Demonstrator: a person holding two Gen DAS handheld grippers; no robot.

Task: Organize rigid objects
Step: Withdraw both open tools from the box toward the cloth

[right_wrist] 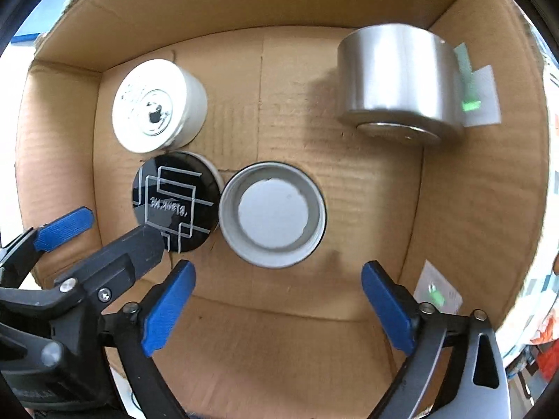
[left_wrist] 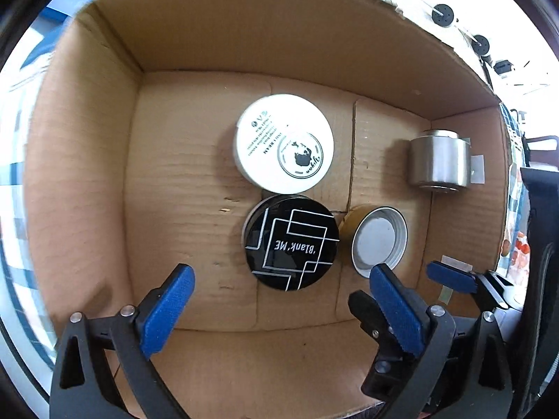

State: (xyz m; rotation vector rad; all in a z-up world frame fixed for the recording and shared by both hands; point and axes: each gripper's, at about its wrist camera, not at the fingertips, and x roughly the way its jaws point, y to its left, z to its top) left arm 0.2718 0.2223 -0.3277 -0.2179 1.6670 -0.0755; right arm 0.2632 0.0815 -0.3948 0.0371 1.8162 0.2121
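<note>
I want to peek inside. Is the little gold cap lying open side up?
Yes. The gold metal cap shows its hollow grey inside, rim up.

Box point(left_wrist: 87, 174) is matt brown corrugated cardboard with ribbed floor; black round tin point(left_wrist: 291, 241) has a glossy lid with white line print, white jar point(left_wrist: 283, 141) smooth satin plastic, steel cylinder point(right_wrist: 398, 80) brushed metal, open lid point(right_wrist: 272, 214) dull grey metal inside.
</note>
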